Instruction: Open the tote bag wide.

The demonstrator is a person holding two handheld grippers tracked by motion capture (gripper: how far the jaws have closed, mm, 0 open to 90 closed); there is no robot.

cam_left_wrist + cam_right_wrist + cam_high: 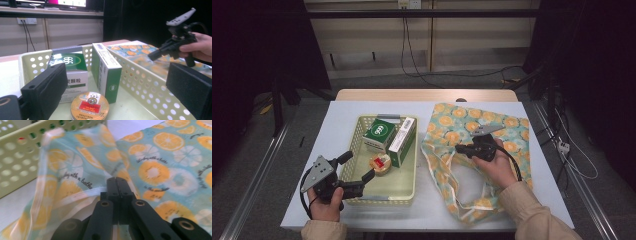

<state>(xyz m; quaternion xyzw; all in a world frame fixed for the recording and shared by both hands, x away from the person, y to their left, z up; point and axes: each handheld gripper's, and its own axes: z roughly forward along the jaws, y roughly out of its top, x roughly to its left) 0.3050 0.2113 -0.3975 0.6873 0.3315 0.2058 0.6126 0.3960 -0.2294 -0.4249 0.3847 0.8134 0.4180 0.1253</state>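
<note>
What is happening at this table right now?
A person works with two handheld grippers. The right gripper is shut on the rim of the orange-print cloth bag, lifting its opening. The left gripper is open at the near end of the pale green basket, around the round tin beside two green-and-white boxes.

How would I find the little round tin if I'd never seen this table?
Look at the pale green basket on the table's left side. Inside, nearest the person, lies the round tin. It is the only round thing there, gold with a red label; its neighbours are two green-and-white boxes.
</note>
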